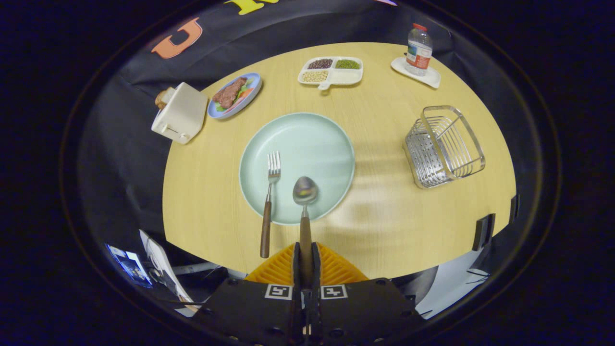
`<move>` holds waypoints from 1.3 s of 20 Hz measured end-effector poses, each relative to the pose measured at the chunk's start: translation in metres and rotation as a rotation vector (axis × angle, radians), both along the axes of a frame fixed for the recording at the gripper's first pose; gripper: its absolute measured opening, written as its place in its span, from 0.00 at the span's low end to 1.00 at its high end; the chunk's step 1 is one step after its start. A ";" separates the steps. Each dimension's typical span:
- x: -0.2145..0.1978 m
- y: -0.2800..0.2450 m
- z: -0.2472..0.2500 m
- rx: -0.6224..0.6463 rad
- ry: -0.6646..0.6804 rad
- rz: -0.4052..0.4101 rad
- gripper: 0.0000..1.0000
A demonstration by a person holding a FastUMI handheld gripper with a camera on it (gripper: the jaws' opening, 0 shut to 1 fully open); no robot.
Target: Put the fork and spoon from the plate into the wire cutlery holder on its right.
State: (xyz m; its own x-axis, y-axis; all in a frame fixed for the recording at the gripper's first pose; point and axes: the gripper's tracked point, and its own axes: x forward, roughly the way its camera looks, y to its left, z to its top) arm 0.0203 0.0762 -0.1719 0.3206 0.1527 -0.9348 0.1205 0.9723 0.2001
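Closed tight at the bottom centre of the frame, the tool (306, 269) pinches the brown wooden handle of the steel spoon (304, 206) between both fingers, the bowl of the spoon pointing forward over the near rim of the round pale-green plate (312, 139). Just left of it, the wooden-handled steel fork (269, 202) lies with its tines on the plate and its handle trailing off the rim onto the light wooden surface (384, 216). At right of the frame, well apart from the plate, the chrome wire cutlery holder (444, 146) stands unfilled. Across the top sit a cream toaster (178, 114), a blue plate of meat and vegetables (235, 95), a white divided tray of beans (331, 72) and a clear water bottle (418, 50) on a white coaster. The grip sits far back on the handle, so the long spoon could pivot or slide out during the carry, or its bowl could catch the holder's wire rim and tip the light basket.
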 end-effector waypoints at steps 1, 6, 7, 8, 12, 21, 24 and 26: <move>0.000 0.000 0.003 0.009 -0.005 -0.003 0.07; 0.000 -0.006 0.024 0.037 -0.032 -0.009 0.07; 0.000 -0.009 0.031 0.042 -0.044 -0.012 0.07; 0.000 -0.012 0.038 0.058 -0.053 -0.020 0.07; -0.001 -0.043 0.067 0.084 -0.095 -0.067 0.07; -0.005 -0.162 0.118 -0.035 -0.154 -0.206 0.07; 0.002 -0.177 0.110 -0.043 -0.121 -0.213 0.07; 0.008 -0.185 0.104 -0.056 -0.104 -0.219 0.07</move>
State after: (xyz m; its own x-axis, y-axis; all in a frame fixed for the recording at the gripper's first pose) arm 0.0286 -0.1092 -0.0675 0.4349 0.0178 -0.9003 0.3112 0.9352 0.1688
